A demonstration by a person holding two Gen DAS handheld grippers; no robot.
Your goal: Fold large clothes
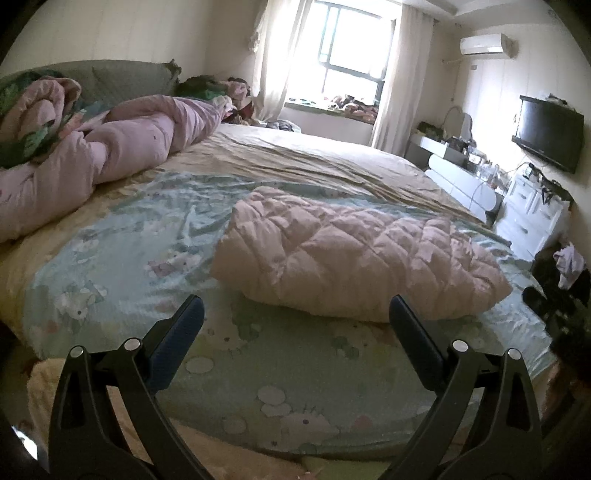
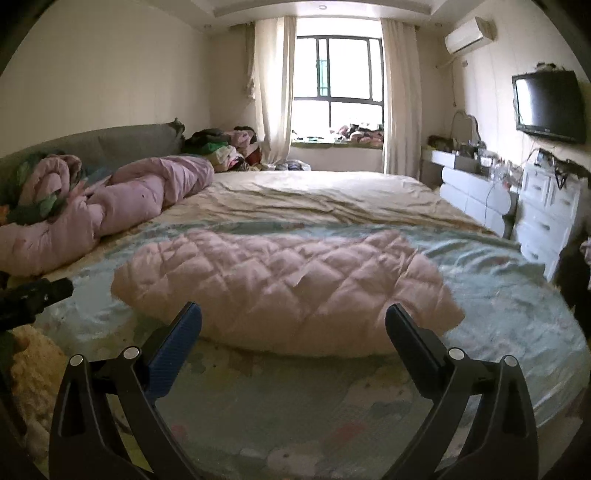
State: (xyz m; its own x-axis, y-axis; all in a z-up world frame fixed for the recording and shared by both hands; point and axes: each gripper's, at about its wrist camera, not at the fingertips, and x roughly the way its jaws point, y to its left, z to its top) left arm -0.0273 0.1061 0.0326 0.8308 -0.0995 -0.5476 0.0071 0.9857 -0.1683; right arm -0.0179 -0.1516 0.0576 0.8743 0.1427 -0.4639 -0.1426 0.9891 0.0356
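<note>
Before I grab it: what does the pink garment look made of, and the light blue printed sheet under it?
Pink quilted garment: looks like a padded, puffy coat with a smooth, slightly sheeny woven shell, probably synthetic; diamond stitching and soft bulges show the filling. Light blue sheet: thin and glossy, perhaps satin-like; it catches window light in fine shiny wrinkles. Neither is certain from looks alone.

Honestly there's nothing readable in either view, no words, brand names, numbers or signs. The TV [image 2: 549, 107] has a tiny mark on its bottom edge, but it's way too small and blurry to make out, and the air conditioner [image 2: 469, 36] looks plain white with no legible logo. The sheet [image 1: 258, 398] only has cartoon cat figures and blobs printed on it, no lettering I can pick out.
</note>
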